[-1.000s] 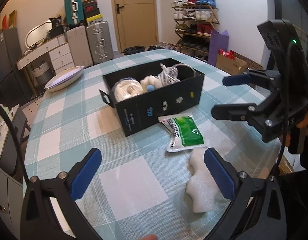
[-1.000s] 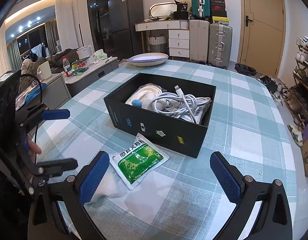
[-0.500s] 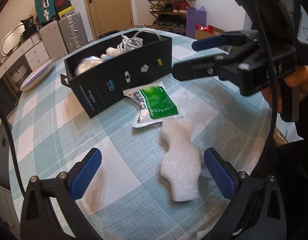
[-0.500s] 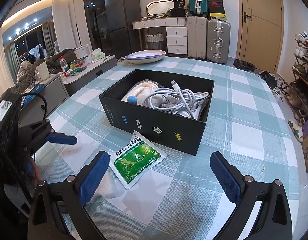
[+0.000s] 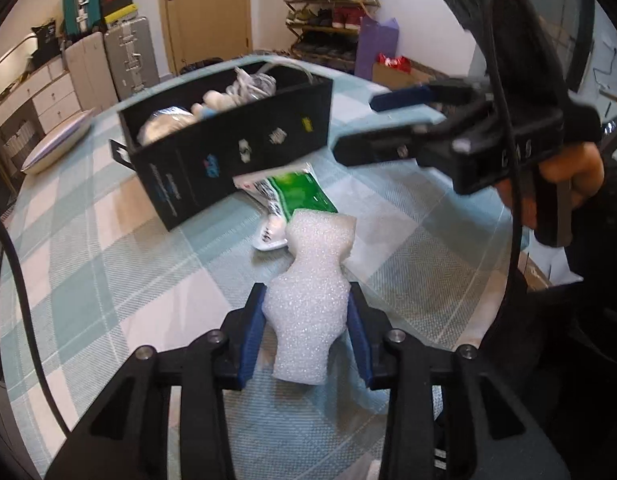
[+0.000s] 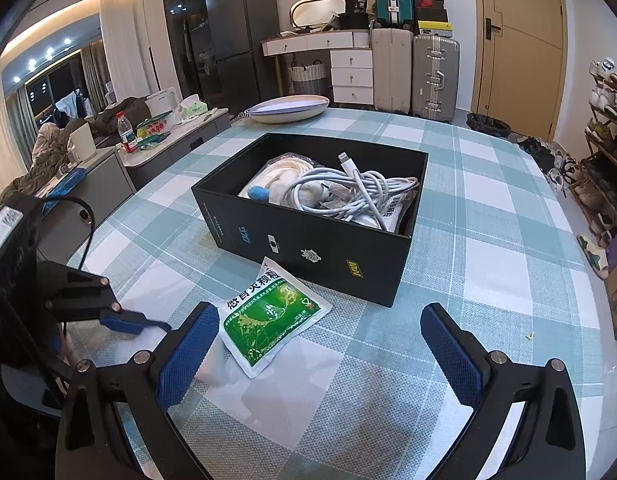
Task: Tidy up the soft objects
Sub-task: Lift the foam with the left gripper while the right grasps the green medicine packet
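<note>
left gripper: blue pads closed against both sides of a white foam piece, gripping its lower half; whether the foam still rests on the table cannot be told. right gripper: jaws spread wide, nothing between them, hovering above the table near the sachet; a hand holds its handle in the left wrist view.

table: round, covered in a teal and white checked cloth.

black box: open-topped, upright at mid-table, small logos along its near wall.

plate: shallow, pale, at the far edge of the table, well apart from the box.

white foam piece: waisted shape; its far end overlaps the sachet's edge in the left wrist view.

green sachet: flat on the cloth, printed with chinese characters, just beside the box's near wall.

white cable: coiled inside the box, right half.

cream bundle: inside the box, left half, with a small blue piece at its near edge.
</note>
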{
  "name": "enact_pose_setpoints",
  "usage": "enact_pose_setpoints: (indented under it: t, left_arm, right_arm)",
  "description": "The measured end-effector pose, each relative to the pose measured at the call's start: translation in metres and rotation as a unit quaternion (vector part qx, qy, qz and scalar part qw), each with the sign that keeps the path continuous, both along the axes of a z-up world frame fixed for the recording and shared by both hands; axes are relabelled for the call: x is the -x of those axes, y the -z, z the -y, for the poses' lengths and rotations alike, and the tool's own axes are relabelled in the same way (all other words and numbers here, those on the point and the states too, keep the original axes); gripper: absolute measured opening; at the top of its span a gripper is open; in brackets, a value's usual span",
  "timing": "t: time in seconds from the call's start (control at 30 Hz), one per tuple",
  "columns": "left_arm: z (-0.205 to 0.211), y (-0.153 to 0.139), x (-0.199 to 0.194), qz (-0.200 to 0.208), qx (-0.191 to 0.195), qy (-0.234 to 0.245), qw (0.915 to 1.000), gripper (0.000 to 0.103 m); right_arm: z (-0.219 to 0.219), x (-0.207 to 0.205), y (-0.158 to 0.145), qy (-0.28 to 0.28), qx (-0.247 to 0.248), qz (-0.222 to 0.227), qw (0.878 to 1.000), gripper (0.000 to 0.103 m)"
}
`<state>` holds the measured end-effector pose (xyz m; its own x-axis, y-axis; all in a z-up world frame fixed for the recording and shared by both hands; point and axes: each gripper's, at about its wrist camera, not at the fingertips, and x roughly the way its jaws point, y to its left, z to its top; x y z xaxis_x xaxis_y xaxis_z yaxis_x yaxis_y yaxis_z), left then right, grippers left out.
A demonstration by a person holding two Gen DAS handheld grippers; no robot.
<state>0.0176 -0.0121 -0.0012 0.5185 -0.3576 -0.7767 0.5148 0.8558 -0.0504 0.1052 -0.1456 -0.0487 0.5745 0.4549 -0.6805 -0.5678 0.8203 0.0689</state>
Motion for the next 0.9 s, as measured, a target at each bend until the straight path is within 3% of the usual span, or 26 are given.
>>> enact_pose_setpoints:
  t: [0.3, 0.67, 0.9]
  left_arm:
    - [-0.036, -0.023, -0.005, 0.034, 0.034, -0.066, 0.9966, 0.037]
    - [-0.067, -0.025, -0.022, 0.046, 0.065, -0.138, 0.9872, 0.037]
    - [-0.072, -0.023, -0.025, 0.045, 0.065, -0.147, 0.986, 0.038]
  right_arm:
    - [-0.01, -0.002, 0.006, -0.002, -0.003, -0.021, 1.0, 0.102]
    - [-0.05, -0.016, 0.031, 0.042, 0.014, -0.073, 0.996, 0.102]
    - [-0.068, -0.02, 0.042, 0.066, 0.04, -0.085, 0.993, 0.102]
